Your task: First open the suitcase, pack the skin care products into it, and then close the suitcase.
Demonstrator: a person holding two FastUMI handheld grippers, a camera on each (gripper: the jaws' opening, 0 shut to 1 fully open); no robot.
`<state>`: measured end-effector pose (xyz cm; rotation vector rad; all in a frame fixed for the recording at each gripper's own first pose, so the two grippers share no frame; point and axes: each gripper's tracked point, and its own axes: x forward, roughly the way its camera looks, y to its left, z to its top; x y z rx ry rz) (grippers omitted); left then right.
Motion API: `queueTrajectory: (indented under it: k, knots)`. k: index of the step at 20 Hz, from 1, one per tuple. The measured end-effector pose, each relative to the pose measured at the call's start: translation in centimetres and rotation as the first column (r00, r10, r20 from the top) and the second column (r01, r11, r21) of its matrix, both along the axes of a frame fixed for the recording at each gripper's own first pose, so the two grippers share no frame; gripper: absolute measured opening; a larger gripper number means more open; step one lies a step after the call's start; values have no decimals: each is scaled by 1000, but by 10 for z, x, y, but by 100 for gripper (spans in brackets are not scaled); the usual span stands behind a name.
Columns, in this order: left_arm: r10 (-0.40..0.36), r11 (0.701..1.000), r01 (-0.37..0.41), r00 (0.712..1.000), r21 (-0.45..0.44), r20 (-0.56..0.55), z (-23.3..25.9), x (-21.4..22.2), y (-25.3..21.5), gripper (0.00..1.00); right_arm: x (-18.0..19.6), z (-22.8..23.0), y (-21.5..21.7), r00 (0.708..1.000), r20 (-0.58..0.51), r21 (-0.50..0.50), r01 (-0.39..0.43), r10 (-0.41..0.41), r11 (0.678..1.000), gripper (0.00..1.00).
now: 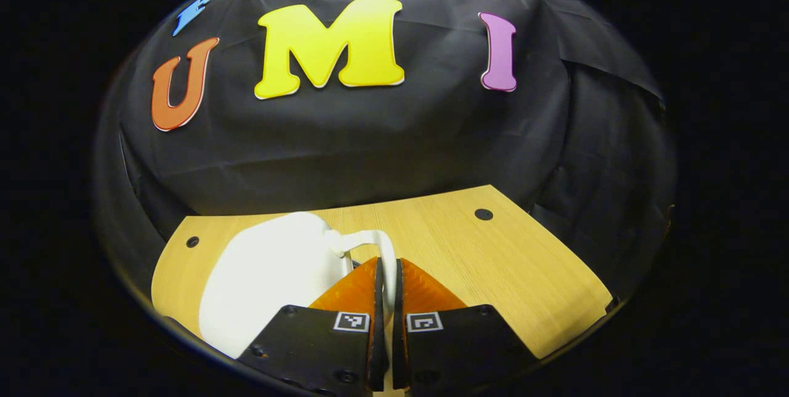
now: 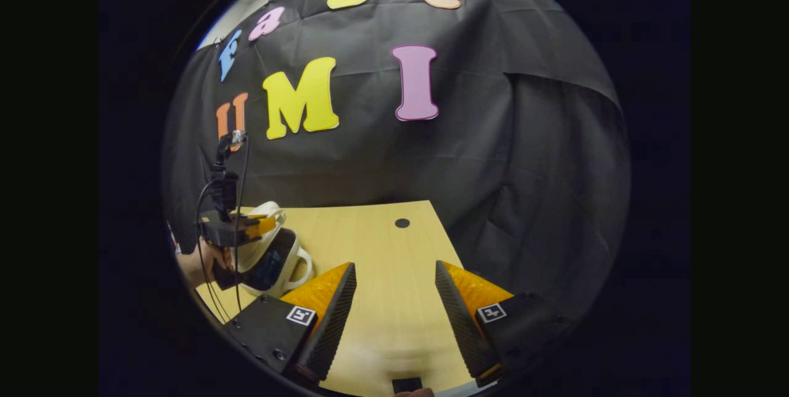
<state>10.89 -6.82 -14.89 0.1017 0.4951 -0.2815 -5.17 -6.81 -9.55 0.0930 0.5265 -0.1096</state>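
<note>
A small white suitcase (image 1: 265,280) lies on the wooden table (image 1: 493,261), low and left in the left gripper view. My left gripper (image 1: 386,277) is shut on its thin white handle (image 1: 376,240), which runs down between the two fingers. In the right gripper view the suitcase (image 2: 262,249) sits at the far left with its lid tilted up, a dark gap (image 2: 271,266) showing under it. The left gripper (image 2: 262,226) holds the lid's top there, with a hand (image 2: 200,264) behind it. My right gripper (image 2: 394,280) stands open over bare table, well right of the suitcase.
The table (image 2: 382,243) has round dark holes (image 2: 402,222) near its far edge. Black cloth hangs close behind and to the right of it. A small dark object (image 2: 408,383) lies at the near edge in the right gripper view.
</note>
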Motion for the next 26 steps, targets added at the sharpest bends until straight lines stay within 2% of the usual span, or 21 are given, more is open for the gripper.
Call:
queueTrajectory:
  k: [9, 15, 16, 17, 18, 19, 20, 21, 22, 23, 25, 26]
  knots:
    - [-55, 993, 60, 997, 102, -56, -57, -11, -22, 8, 11, -21, -1, 999, -50, 24, -11, 13, 1000, 75]
    - [-37, 995, 42, 998, 93, -54, -71, -15, -26, 8, 18, -29, 0, 997, -68, 34, -17, 19, 999, 75]
    - [-30, 996, 35, 998, 84, -56, -75, -17, -28, 8, 21, -30, 3, 997, -69, 36, -25, 27, 999, 78]
    - [-34, 997, 39, 997, 63, -73, -81, -18, -33, 8, 24, -31, 6, 997, -69, 34, -34, 36, 999, 75]
    - [-42, 998, 46, 995, 33, -95, -86, -20, -38, 12, 27, -30, 8, 997, -68, 34, -43, 45, 999, 76]
    - [-34, 999, 36, 993, 18, -112, -89, -22, -40, 20, 29, -30, 12, 996, -66, 34, -54, 56, 998, 75]
    - [-24, 1000, 24, 993, 4, -112, -88, -23, -40, 33, 31, -29, 14, 996, -62, 34, -67, 69, 997, 75]
    - [-13, 1000, 13, 995, 1, -104, -84, -24, -39, 30, 34, -27, 19, 995, -58, 33, -83, 84, 996, 78]
    - [-7, 1000, 7, 995, -4, -97, -79, -23, -40, 40, 36, -25, 23, 994, -51, 32, -99, 100, 995, 75]
    - [-6, 1000, 5, 996, -9, -89, -74, -25, -40, 60, 40, -21, 25, 993, -40, 30, -110, 112, 993, 76]
    - [6, 1000, -6, 999, -8, -48, -52, -26, -37, 90, 48, -12, 32, 991, -6, 32, -135, 135, 990, 76]
    - [31, 999, -31, 999, -7, -10, -35, -25, -31, 91, 52, -6, 35, 989, 13, 30, -147, 146, 989, 75]
